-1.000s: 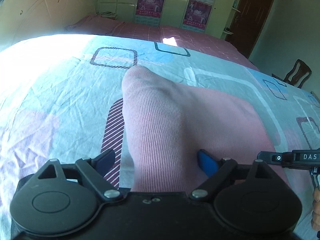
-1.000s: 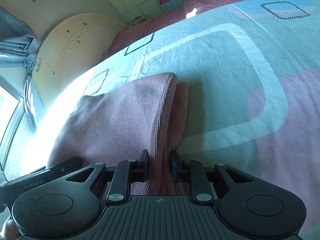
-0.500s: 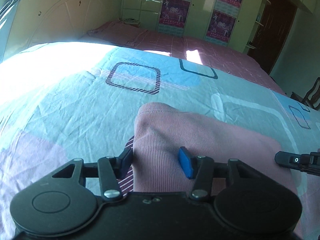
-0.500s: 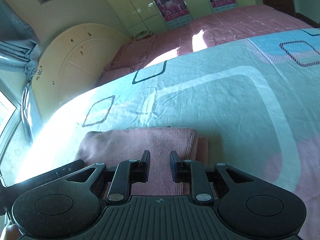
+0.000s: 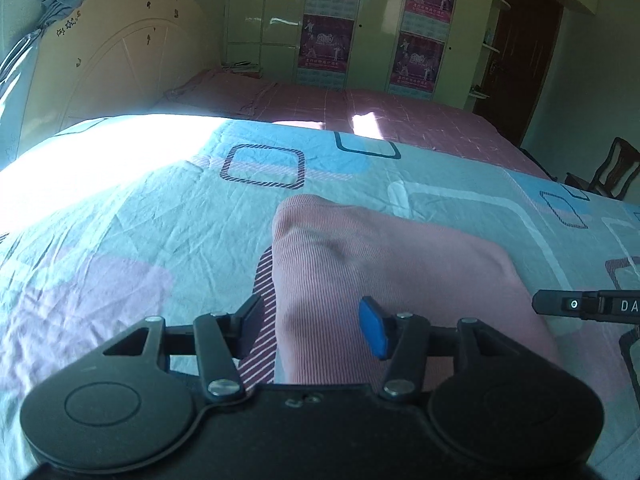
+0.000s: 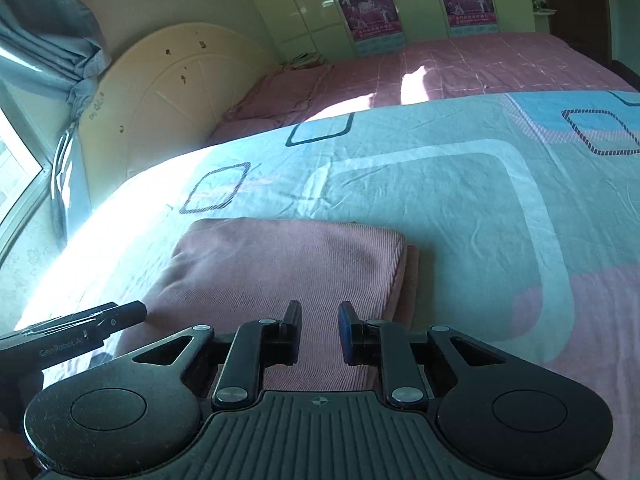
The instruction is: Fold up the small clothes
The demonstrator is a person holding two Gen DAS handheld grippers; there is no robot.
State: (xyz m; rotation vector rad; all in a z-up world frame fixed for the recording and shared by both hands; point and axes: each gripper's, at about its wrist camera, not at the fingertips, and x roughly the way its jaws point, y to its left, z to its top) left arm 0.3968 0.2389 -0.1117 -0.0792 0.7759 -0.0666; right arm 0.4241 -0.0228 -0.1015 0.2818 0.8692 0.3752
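Note:
A pink ribbed garment (image 5: pixel 400 272) lies folded flat on the patterned bedsheet (image 5: pixel 160 232). My left gripper (image 5: pixel 314 326) hovers over the garment's near left corner, jaws half apart. Its left finger is over the striped sheet and its blue right pad (image 5: pixel 372 332) is over the cloth, with nothing pinched. In the right wrist view the garment (image 6: pixel 280 264) shows a doubled right edge. My right gripper (image 6: pixel 320 328) hangs above its near part with a narrow gap and no cloth gripped. Each gripper's body shows at the edge of the other's view: right gripper (image 5: pixel 580 305), left gripper (image 6: pixel 80 332).
The light blue sheet with square patterns covers the near bed; a pink checked cover (image 5: pixel 360 108) lies beyond. A cream headboard (image 5: pixel 120 64) and curtain (image 6: pixel 48 40) stand left, wardrobes with posters (image 5: pixel 328 24) behind, a dark door (image 5: pixel 516 52) and wooden chair (image 5: pixel 612 168) at right.
The left jaws narrowed from wide to half apart. The right gripper let go of the garment's folded edge. Both grippers drew back and rose, and the garment now lies flat.

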